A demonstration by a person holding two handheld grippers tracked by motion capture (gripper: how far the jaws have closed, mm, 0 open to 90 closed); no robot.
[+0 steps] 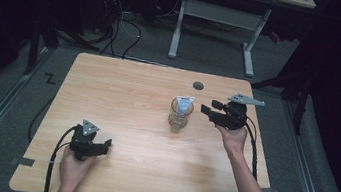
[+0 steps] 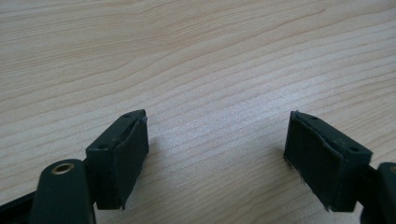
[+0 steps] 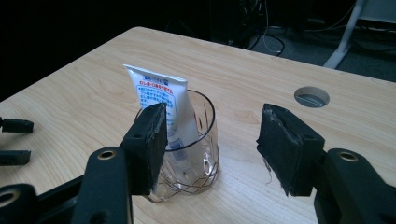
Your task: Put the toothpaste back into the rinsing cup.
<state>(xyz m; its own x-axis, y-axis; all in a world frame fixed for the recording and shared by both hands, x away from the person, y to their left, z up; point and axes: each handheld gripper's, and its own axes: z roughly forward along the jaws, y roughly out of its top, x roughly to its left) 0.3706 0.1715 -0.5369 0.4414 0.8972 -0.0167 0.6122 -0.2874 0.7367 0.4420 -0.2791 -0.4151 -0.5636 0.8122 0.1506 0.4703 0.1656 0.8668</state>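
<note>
The glass (image 1: pixel 179 113) is standing upright on the table (image 1: pixel 124 89), right of centre and nearer the far edge than the near one, a little on the near side of the round cable hole (image 1: pixel 198 86). The tube (image 3: pixel 161 100) is sitting inside it, crimped end up and leaning against the rim, its upper half sticking out above the glass. The right gripper (image 1: pixel 210 108) is hovering just beside the glass on the side of the table's right edge, jaws spread wide and holding nothing; in the right gripper view the glass (image 3: pixel 189 149) is lying partly behind the left jaw and off to one side of the gap, so nothing is enclosed yet. The left gripper (image 1: pixel 105 146) is resting low near the table's near-left corner, well apart from the glass, its jaws also standing apart over bare wood (image 2: pixel 201 60) with nothing between them. Judgement: the tube counts as placed in the glass, and no grasp is in hand at present. Whether the open right gripper is letting go of the tube or reaching for it, I cannot tell. If a grasp is intended, what is left is centring the jaws on the tube or the glass and closing. The left side is idling.
</note>
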